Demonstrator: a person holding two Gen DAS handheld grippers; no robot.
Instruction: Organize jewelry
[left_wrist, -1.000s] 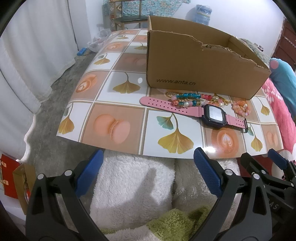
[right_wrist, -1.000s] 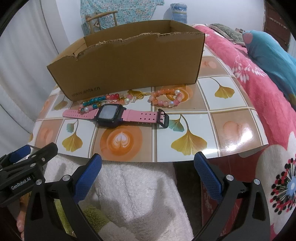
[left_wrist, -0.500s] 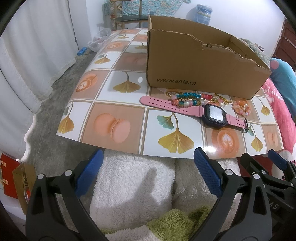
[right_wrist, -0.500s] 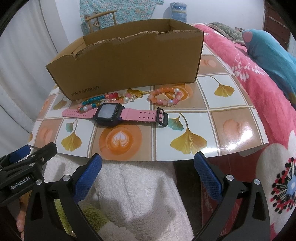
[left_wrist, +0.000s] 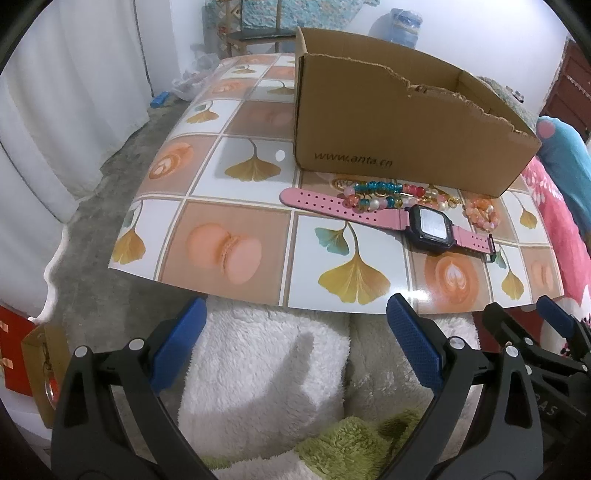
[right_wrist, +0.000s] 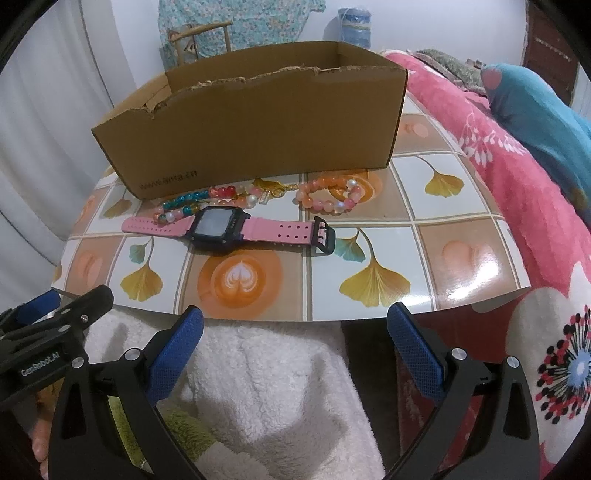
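Jewelry lies in a short row on the table (left_wrist: 236, 184), just in front of the box (left_wrist: 388, 129). The table top has pictures of gold leaves, pink cakes and coffee cups.

The watch (right_wrist: 221, 230) has a pink strap and a dark square face. It lies flat, nearest to the claws. Its black buckle is at the right end. Behind it, to the left, is the bead string (right_wrist: 192, 205) with blue, red, pink and white beads. Some of its beads rest on the watch strap. To the right is the bead ring (right_wrist: 328, 195), made of orange and pink beads. It lies close to the box and apart from the watch. Between the two bead things sits a small gold bit; what it is, I cannot tell.

The box is brown card with a torn top edge. It is open on top. I cannot see what is in it.

The left claw (left_wrist: 295, 343) is wide open and holds nothing. It hangs over a fluffy white blanket (left_wrist: 258, 369), near the table edge. The right claw (right_wrist: 295, 343) is wide open too, holds nothing, and is just beside the left one. A pink flower bed cover (right_wrist: 535, 240) is on the right.
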